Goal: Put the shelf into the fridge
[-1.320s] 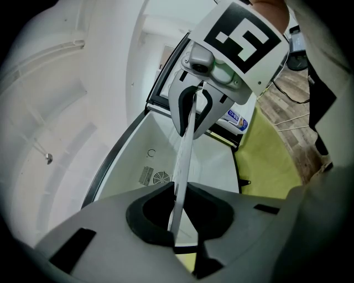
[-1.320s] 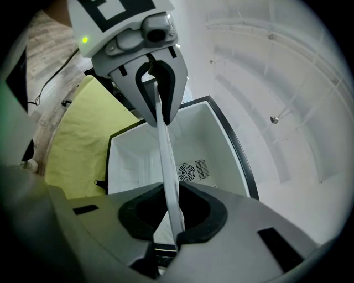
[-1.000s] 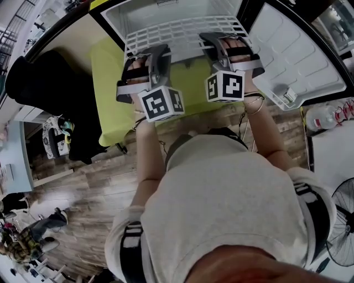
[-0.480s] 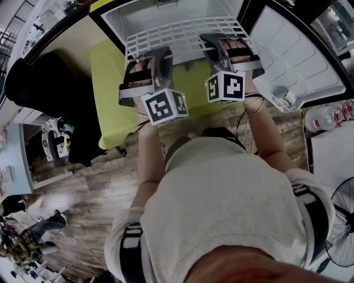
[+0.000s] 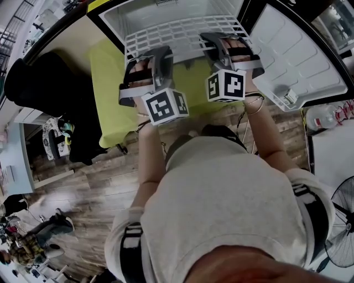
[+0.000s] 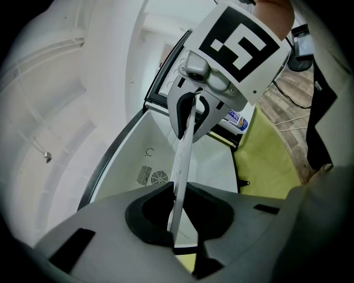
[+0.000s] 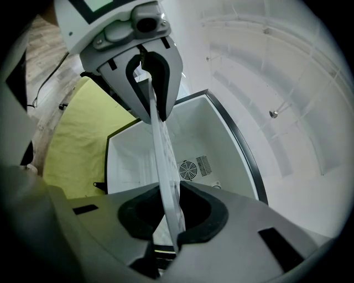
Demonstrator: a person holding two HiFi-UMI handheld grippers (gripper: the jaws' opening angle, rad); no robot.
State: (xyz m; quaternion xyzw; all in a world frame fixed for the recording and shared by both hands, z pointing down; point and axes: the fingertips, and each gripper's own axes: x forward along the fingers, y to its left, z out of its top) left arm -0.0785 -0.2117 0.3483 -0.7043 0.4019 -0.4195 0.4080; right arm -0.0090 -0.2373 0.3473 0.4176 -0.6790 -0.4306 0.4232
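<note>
a person in a pale beige shirt (image 5: 221,210), seen from above, stands over an open white fridge (image 5: 138,16) with a grey two-jaw gripper in each hand. the left gripper (image 5: 157,55) and the right gripper (image 5: 217,43) both reach toward the far side. each grasps the near edge of the flat white grid shelf (image 5: 182,32), the left one near its left corner and the right one near its right corner. the shelf lies about level at the mouth of the fridge's white cavity. its far part sits between the side walls and its near edge is at the opening, where the grippers hold it. in the left gripper view the shelf shows edge-on as a thin pale strip running between the dark pads, which are clenched on it. the right gripper appears at the strip's far end with its jaws around the same edge. in the right gripper view the strip passes between that gripper's own pads. its jaws have just been easing a little wider, yet the shelf is between them and the pads touch it. a round vent (image 7: 188,169) with a slotted grille beside it shows on the white back wall of the cavity. the fridge's white door (image 5: 298,55) stands swung open to the right. a yellow-green sheet (image 5: 108,94) lies to the left of the fridge and along its near side, above a brown wood-plank floor (image 5: 88,182). to the right, near the door, lies a clear plastic bottle (image 5: 323,117), and a black fan (image 5: 340,221) stands at the near right.
</note>
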